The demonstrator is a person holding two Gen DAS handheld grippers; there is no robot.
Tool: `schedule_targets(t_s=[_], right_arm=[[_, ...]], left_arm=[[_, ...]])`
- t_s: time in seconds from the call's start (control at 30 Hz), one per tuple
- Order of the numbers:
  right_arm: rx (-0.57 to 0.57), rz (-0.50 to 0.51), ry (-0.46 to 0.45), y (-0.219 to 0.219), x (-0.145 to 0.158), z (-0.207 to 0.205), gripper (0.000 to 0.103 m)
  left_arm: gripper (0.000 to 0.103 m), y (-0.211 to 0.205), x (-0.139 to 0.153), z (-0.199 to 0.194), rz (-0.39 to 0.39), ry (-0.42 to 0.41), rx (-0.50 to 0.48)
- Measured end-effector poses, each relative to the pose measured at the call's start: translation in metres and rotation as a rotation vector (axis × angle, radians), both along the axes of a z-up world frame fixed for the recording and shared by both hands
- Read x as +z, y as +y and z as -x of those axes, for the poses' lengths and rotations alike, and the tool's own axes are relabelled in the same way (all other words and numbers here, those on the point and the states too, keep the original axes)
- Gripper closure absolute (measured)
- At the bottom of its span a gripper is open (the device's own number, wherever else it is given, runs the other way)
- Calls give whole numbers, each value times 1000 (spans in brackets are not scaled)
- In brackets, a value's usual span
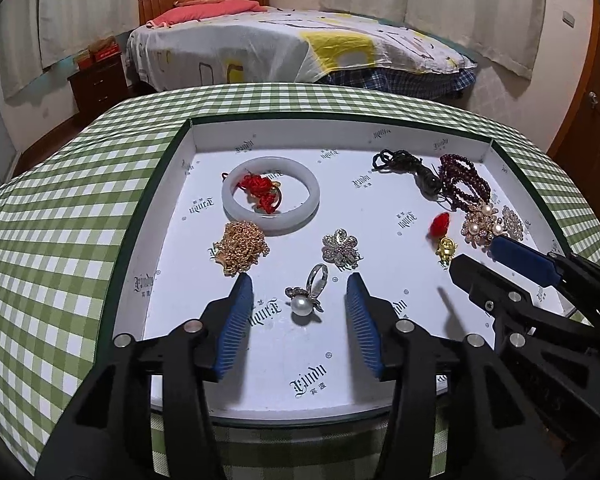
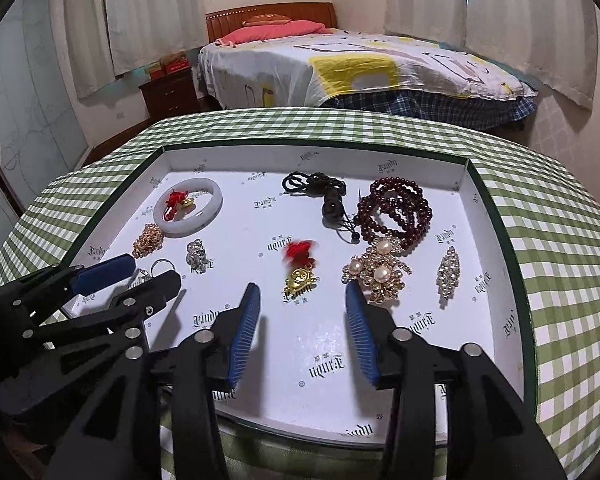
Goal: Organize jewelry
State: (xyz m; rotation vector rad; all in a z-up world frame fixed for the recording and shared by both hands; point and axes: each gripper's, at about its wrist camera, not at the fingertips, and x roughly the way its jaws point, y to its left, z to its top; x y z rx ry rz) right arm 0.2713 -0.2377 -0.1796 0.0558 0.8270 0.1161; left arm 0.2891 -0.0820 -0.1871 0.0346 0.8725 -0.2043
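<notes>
A white tray (image 1: 260, 372) with a dark green rim holds the jewelry. My left gripper (image 1: 300, 286) is open, its fingers on either side of a pearl ring (image 1: 306, 294). Ahead lie a gold chain (image 1: 242, 246), a silver flower brooch (image 1: 340, 248) and a white jade bangle (image 1: 271, 196) around a red-cord charm (image 1: 262, 192). My right gripper (image 2: 302, 296) is open and empty, just short of a gold charm with a red tassel (image 2: 299, 276). A pearl-and-gold brooch (image 2: 376, 270), dark red beads (image 2: 396, 208), a black cord pendant (image 2: 324, 192) and a crystal brooch (image 2: 449, 270) lie to its right and beyond.
The tray (image 2: 324, 364) sits on a green-and-white checked tablecloth (image 1: 52, 208). A bed (image 1: 292, 48) and a dark nightstand (image 1: 98, 84) stand beyond the table. Each gripper shows in the other's view, the right one (image 1: 484, 258) and the left one (image 2: 148, 272).
</notes>
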Motion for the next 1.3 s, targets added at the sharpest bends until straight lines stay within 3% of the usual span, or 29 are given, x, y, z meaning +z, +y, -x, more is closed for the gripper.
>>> schedule_targets(t_s=[0.2, 0.5, 0.73, 1.3], right_arm=[[-13, -1, -5, -3, 1, 3, 51], [-67, 6, -48, -15, 13, 25, 37], [-93, 15, -103, -19, 42, 62, 30], [-90, 20, -282, -14, 132, 163, 26]], left_arm=[[43, 2, 1, 4, 6, 5, 5], [31, 3, 13, 22, 1, -16, 5], [14, 10, 55, 62, -5, -110, 44], [9, 32, 152, 179, -8, -311, 103]])
